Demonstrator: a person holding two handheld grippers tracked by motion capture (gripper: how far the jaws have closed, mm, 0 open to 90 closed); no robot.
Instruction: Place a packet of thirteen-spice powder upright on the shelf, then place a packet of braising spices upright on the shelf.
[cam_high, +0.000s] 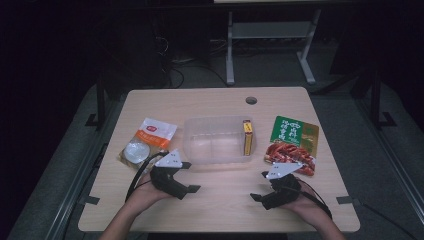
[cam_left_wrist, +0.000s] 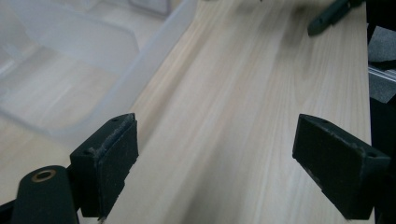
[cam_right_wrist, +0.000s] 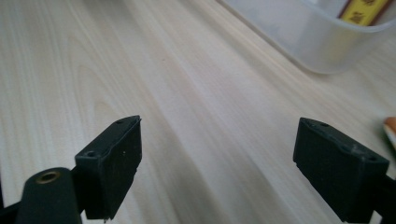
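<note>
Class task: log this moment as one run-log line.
left gripper: open, empty | right gripper: open, empty | clear bin: holds yellow box

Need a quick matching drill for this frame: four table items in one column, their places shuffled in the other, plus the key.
Things
1. orange-and-white packet
2. yellow box
3. green-and-red packet
4. clear plastic tub

Places
A. middle of the table, between the two packets
B. on the table to the right of the tub, beyond the right gripper
C. inside the tub, against its right wall
D. on the table to the left of the tub, beyond the left gripper

Pairs: 1-D, 2-C, 3-B, 4-A
</note>
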